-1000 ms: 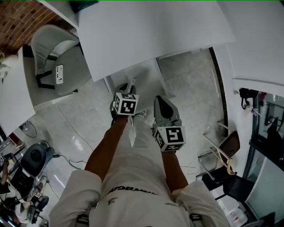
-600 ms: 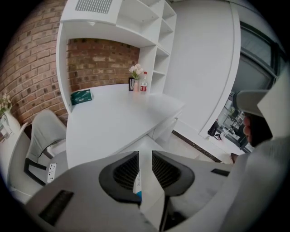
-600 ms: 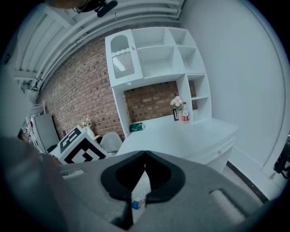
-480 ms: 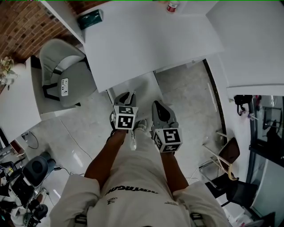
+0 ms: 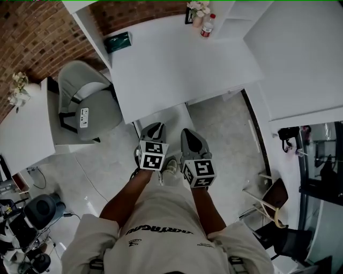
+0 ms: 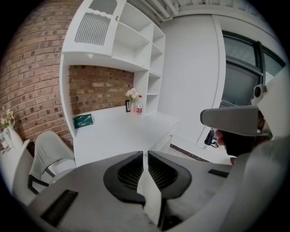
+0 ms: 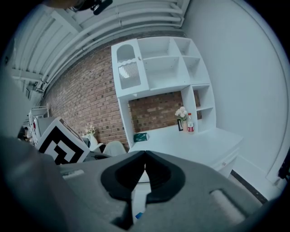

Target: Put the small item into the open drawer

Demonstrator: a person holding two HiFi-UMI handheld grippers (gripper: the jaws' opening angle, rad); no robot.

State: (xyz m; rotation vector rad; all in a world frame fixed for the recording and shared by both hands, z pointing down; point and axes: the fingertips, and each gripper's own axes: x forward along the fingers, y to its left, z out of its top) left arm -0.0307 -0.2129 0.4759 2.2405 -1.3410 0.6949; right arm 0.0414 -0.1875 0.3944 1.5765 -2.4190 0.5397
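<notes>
In the head view my left gripper (image 5: 154, 126) and my right gripper (image 5: 187, 132) are held side by side in front of my body, above the floor just short of the white desk (image 5: 177, 64). In the left gripper view the left gripper (image 6: 145, 155) has only a thin slit between its jaws. They have just been closing, and I see nothing held between them. The right gripper (image 7: 145, 154) has its tips together and holds nothing. No small item and no open drawer shows in any view.
On the desk lie a green box (image 5: 118, 42), a red-labelled bottle (image 5: 206, 25) and a vase of flowers (image 5: 197, 10). A grey chair (image 5: 86, 104) stands left of the desk. White shelves (image 6: 136, 54) rise behind it against a brick wall. Closed drawer fronts (image 7: 225, 158) show under the desk.
Both grippers have risen and drawn closer together. More of the desk's far end has come into the head view. The left jaws have narrowed from wide apart.
</notes>
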